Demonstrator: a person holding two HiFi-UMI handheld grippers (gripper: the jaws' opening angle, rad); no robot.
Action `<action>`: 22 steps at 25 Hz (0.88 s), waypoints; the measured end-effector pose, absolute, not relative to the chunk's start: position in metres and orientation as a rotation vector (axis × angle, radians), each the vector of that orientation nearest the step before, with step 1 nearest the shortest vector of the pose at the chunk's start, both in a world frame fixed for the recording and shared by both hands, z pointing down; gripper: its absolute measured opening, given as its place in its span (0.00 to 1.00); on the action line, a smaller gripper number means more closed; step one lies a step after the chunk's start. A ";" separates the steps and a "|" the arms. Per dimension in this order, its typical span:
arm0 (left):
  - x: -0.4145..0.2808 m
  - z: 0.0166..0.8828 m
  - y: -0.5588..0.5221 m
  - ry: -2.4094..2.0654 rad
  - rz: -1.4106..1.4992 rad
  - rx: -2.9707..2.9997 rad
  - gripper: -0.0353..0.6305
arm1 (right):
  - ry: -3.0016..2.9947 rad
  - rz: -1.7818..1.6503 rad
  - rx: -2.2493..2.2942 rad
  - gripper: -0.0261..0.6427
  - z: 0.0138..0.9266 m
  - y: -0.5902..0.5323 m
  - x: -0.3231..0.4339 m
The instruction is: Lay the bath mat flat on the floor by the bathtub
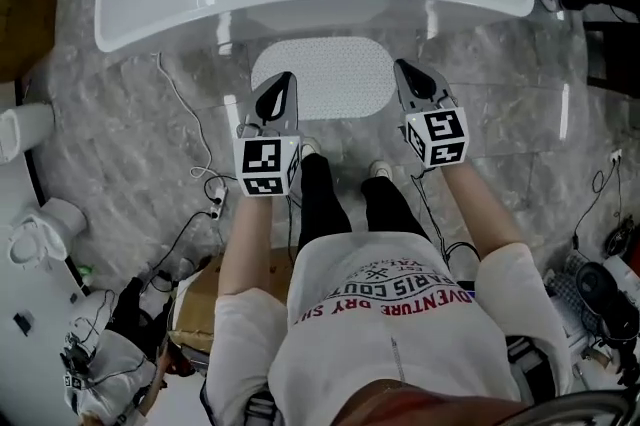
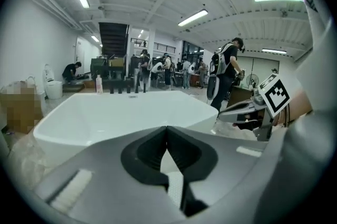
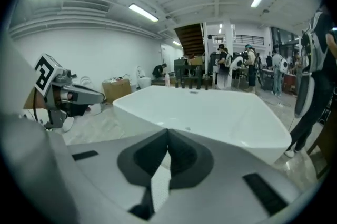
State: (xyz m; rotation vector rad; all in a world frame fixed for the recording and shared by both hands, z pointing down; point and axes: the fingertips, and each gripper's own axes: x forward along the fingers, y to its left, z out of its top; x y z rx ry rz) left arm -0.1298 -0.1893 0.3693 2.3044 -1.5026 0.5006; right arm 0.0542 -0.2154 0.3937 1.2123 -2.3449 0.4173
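Printed white shirt [image 1: 390, 314] fills the bottom of the head view, cut off by the edge. Beyond it the left gripper [image 1: 284, 78] and right gripper [image 1: 402, 67] sit at the two sides of the bath mat [image 1: 322, 74]. It is a white, dimpled, round-cornered rectangle, flat on the veined marble floor [image 1: 130, 114] just beside the glossy bathtub [image 1: 300, 9]; whether they touch it is unclear. Left gripper view: dark ribbed pads meet, nothing between. Right gripper view: pads likewise pressed together, empty.

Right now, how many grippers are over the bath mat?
2. The left gripper shows over the bath mat's left edge, the right gripper over its right edge, jaws together. None seems hidden.
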 end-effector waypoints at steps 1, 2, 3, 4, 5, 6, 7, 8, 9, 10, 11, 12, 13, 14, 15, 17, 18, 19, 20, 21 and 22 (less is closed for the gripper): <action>-0.126 0.346 -0.190 -1.507 0.481 2.337 0.07 | -2.365 0.400 1.215 0.05 0.372 -0.216 0.055; -0.122 0.322 -0.190 -1.518 0.460 2.367 0.07 | -2.387 0.377 1.215 0.05 0.350 -0.214 0.055; -0.120 0.298 -0.189 -1.533 0.436 2.393 0.07 | -2.411 0.350 1.213 0.05 0.328 -0.212 0.054; -0.118 0.276 -0.187 -1.549 0.411 2.414 0.07 | -2.437 0.321 1.213 0.05 0.308 -0.208 0.053; -0.116 0.255 -0.184 -1.564 0.384 2.431 0.07 | -2.463 0.297 1.219 0.05 0.288 -0.204 0.053; -0.112 0.235 -0.179 -1.571 0.356 2.448 0.07 | -2.489 0.279 1.230 0.05 0.270 -0.199 0.053; -0.108 0.215 -0.173 -1.572 0.327 2.469 0.07 | -2.514 0.264 1.246 0.05 0.253 -0.194 0.054; -0.102 0.196 -0.166 -1.571 0.298 2.499 0.07 | -2.539 0.250 1.263 0.05 0.237 -0.189 0.056; -0.097 0.177 -0.160 -1.571 0.274 2.534 0.07 | -2.566 0.236 1.280 0.05 0.220 -0.185 0.057; -0.092 0.160 -0.155 -1.575 0.257 2.567 0.07 | -2.592 0.220 1.293 0.05 0.205 -0.182 0.059; -0.088 0.144 -0.150 -1.583 0.243 2.595 0.07 | -2.616 0.203 1.301 0.05 0.189 -0.178 0.060; -0.087 0.129 -0.144 -1.594 0.228 2.616 0.07 | -2.636 0.181 1.304 0.05 0.175 -0.174 0.061; -0.087 0.115 -0.138 -1.606 0.209 2.631 0.07 | -2.651 0.154 1.305 0.05 0.161 -0.169 0.060; -0.088 0.102 -0.132 -1.619 0.189 2.643 0.07 | -2.662 0.125 1.306 0.05 0.148 -0.164 0.060; -0.090 0.090 -0.126 -1.634 0.171 2.654 0.07 | -2.670 0.095 1.306 0.05 0.136 -0.159 0.059; -0.093 0.068 -0.117 -1.664 0.145 2.677 0.07 | -2.684 0.048 1.310 0.05 0.115 -0.151 0.060; -0.093 0.059 -0.113 -1.678 0.138 2.690 0.07 | -2.693 0.032 1.315 0.05 0.106 -0.148 0.062; -0.094 0.051 -0.110 -1.689 0.130 2.702 0.07 | -2.702 0.021 1.321 0.05 0.098 -0.145 0.063; -0.096 0.044 -0.107 -1.696 0.120 2.712 0.07 | -2.709 0.014 1.326 0.05 0.091 -0.142 0.064; -0.098 0.038 -0.105 -1.703 0.109 2.718 0.07 | -2.715 0.009 1.331 0.05 0.085 -0.140 0.065; -0.102 0.034 -0.103 -1.710 0.100 2.718 0.07 | -2.719 0.004 1.333 0.05 0.080 -0.138 0.065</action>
